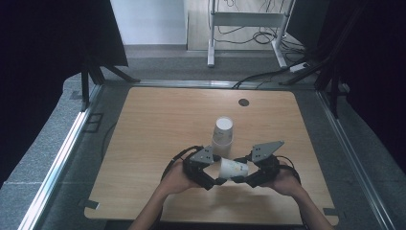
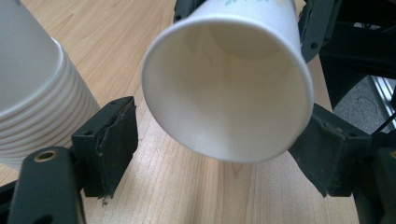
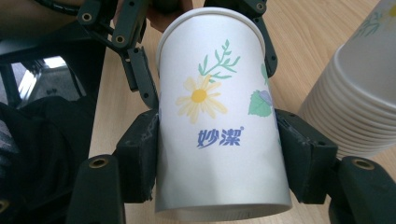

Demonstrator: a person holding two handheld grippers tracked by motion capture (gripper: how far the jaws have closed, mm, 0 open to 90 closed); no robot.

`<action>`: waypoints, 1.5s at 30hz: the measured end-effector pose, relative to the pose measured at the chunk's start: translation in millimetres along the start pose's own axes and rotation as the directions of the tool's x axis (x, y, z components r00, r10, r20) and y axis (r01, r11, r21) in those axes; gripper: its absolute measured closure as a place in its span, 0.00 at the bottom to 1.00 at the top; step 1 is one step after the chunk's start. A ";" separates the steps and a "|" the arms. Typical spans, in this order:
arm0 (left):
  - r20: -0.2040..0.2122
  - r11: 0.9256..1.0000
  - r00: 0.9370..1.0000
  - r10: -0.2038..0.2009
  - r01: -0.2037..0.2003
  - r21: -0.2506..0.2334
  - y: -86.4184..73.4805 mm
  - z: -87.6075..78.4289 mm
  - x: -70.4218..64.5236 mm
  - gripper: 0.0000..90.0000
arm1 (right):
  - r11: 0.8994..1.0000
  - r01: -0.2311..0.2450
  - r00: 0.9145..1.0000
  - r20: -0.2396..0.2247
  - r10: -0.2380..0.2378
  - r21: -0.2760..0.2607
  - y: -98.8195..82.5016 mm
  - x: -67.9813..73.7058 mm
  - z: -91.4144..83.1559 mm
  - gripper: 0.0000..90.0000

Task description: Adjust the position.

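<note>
A white paper cup (image 1: 233, 168) printed with a daisy lies sideways in the air above the table's (image 1: 158, 124) front, between the two grippers. My right gripper (image 3: 219, 154) is shut on its lower half, a pad pressed on each side. The cup's open mouth (image 2: 229, 88) faces my left gripper (image 2: 219, 149), which stands open around the rim, its left pad (image 2: 114, 142) clear of the cup. In the high view the left gripper (image 1: 218, 176) meets the right gripper (image 1: 242, 175) at the cup. A stack of several nested white cups (image 1: 223, 132) stands upside down just behind.
The cup stack (image 2: 32, 102) stands close beside the left gripper's left jaw and shows to the right of the right gripper (image 3: 359, 102). A dark round grommet (image 1: 243, 102) sits near the table's far edge. White frame legs (image 1: 210, 43) and cables lie on the floor beyond.
</note>
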State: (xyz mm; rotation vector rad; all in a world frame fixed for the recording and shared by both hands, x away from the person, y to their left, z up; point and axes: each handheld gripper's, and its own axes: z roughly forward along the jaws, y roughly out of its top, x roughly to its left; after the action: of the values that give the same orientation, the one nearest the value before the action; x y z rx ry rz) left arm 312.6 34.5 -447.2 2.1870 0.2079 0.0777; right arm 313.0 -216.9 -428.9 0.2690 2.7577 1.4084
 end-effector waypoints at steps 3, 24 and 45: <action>0.002 1.000 1.000 0.004 -0.004 -0.001 -0.1 0.1 -0.2 0.20 | 1.000 -0.001 1.000 -0.003 0.000 -0.020 -4.1 0.5 2.1 0.40; 0.028 0.999 0.999 0.029 -0.028 -0.037 0.1 -3.0 -1.8 0.30 | 0.998 0.036 0.999 -0.012 -0.037 -0.046 -4.1 2.1 4.1 0.40; 0.020 0.999 0.998 0.052 -0.052 -0.005 2.2 -4.2 -2.2 0.32 | 0.996 0.051 0.999 0.013 -0.052 0.071 5.5 3.4 1.8 0.33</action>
State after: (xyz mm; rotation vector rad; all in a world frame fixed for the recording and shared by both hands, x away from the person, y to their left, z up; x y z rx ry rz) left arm 310.2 36.2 -442.9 2.1877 0.1392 0.0847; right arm 310.6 -211.8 -425.4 0.2079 2.7850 1.2937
